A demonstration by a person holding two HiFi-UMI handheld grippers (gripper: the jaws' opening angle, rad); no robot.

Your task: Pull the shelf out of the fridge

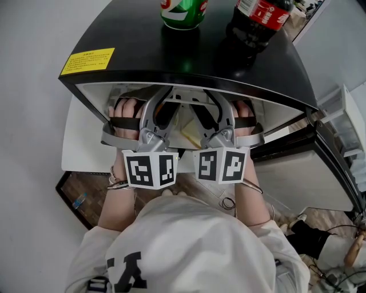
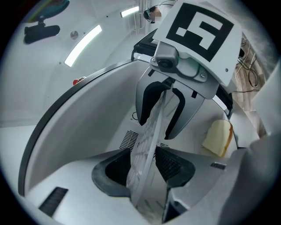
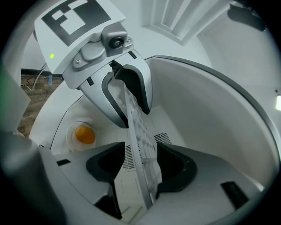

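The fridge is a small black one, seen from above with its white inside open toward me. Both grippers reach into it side by side. The shelf is a thin white ribbed plate, seen edge-on. My left gripper has the plate's edge between its pads, and they sit close against it. In the right gripper view the shelf runs between the pads of my right gripper. Those jaws stand wide, with a gap on each side of the plate.
A green bottle and a cola bottle stand on the fridge top. Inside lie a pale yellow slice and a small dish with a yolk. The fridge door hangs open at the right.
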